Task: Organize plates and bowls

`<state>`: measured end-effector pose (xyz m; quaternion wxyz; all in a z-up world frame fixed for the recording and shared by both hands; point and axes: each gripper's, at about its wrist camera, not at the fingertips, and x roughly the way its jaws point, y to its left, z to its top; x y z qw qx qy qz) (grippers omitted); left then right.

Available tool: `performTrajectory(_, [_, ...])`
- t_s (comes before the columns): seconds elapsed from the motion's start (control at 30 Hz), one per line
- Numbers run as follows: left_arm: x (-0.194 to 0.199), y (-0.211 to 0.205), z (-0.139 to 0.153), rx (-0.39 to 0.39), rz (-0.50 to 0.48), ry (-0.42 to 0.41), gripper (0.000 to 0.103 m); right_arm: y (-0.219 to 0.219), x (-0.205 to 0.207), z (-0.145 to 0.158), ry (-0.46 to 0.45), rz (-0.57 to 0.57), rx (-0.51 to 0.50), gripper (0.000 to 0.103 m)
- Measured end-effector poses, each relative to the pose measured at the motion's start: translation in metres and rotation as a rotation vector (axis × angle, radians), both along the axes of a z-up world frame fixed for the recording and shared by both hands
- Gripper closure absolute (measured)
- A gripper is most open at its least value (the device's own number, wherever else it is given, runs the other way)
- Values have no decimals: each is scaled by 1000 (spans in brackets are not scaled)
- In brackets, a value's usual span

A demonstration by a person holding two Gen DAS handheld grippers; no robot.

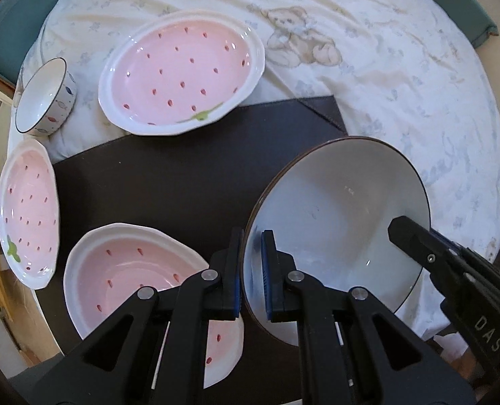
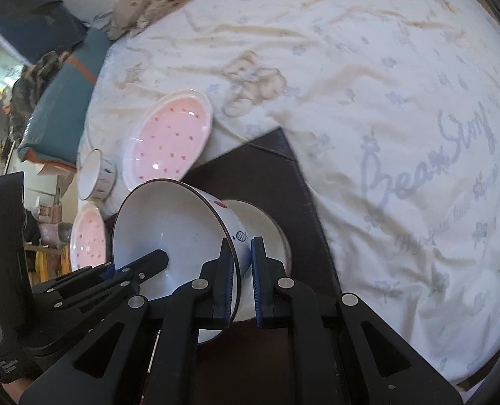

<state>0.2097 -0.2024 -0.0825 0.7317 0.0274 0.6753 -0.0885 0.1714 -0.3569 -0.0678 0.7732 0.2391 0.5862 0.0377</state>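
Together, both hand-held grippers held one white bowl tilted above the dark mat.

Left hand-held gripper and right hand-held gripper each pinched its rim; uneven pulling could have dropped it onto the mat.

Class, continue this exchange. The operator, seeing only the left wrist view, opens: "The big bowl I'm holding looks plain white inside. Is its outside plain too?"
Observer: No. In the right wrist view the white bowl has a red spot and a blue striped circle painted on its outer wall.
Operator: I see only one finger of the right gripper, lying inside the bowl. Where is the other?
Observer: The right gripper straddles the rim: its other finger presses on the outer wall.
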Motion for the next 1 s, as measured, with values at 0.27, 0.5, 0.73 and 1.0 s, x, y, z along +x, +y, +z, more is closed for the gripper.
performTrajectory(0.27, [1, -8, -8, 52, 0, -8, 95, -4, -2, -18, 47, 2, -7, 92])
performTrajectory(0.5, [1, -11, -18, 100, -6, 3, 95, -4, -1, -25, 68, 13, 1, 92])
performTrajectory(0.73, [1, -13, -24, 113, 2, 12, 95, -2, 2, -26, 64, 13, -36, 92])
performTrajectory(1.0, [3, -11, -25, 102, 3, 27, 94, -5, 3, -26, 74, 8, -30, 91])
